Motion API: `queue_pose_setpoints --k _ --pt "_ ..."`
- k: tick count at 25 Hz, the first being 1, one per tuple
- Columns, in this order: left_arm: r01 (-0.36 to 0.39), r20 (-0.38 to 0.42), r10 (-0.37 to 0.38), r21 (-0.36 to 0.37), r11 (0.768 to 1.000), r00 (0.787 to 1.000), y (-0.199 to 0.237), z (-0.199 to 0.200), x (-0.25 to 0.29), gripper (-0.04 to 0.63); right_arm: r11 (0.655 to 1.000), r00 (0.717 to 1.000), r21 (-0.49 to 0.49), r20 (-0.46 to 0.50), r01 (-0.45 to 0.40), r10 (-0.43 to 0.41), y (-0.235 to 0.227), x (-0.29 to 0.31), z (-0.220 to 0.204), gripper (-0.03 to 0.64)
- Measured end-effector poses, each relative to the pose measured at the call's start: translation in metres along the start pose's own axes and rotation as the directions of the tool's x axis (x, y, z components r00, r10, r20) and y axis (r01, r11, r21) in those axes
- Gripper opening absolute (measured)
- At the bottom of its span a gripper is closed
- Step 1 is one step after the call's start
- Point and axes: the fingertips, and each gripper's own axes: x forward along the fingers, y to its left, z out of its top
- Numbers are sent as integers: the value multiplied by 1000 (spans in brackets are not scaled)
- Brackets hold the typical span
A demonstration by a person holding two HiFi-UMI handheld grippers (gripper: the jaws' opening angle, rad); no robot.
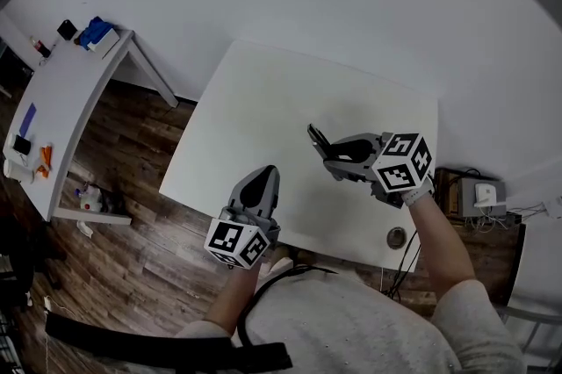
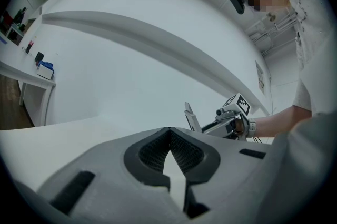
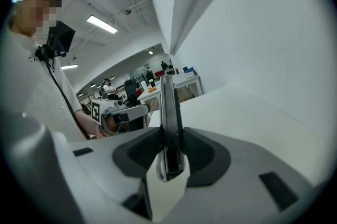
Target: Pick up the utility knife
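Note:
The utility knife (image 3: 168,123), a slim grey metal one, stands edge-on between the pads of my right gripper (image 3: 169,150), which is shut on it. In the head view the right gripper (image 1: 334,159) hovers over the white table (image 1: 255,100), with the knife (image 1: 316,138) sticking out up and to the left. My left gripper (image 1: 265,177) rests low near the table's front edge, apart from the knife. In the left gripper view its pads meet at the tips with nothing between them (image 2: 169,131). That view also shows the knife (image 2: 190,115) tilted upward in the right gripper (image 2: 206,126).
A second white table (image 1: 61,100) stands at the left with small items and a blue object (image 1: 95,32). A round cable hole (image 1: 397,236) sits near the table's front right corner. A box with cables (image 1: 479,192) lies on the floor at the right.

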Motion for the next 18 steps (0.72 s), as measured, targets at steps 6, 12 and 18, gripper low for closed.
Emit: queue_pose_setpoints --k 6,12,18 --pt "2 6 -2 7 1000 1000 0 3 3 8 1000 995 26 95 -2 0 25 -7 3 140" --pt "16 8 -16 5 1000 1000 -7 1 7 6 993 980 79 171 92 -105 37 -7 3 140" --pt "29 5 -29 -1 1000 1000 -14 -2 13 8 974 961 97 172 204 -218 39 0 -3 140"
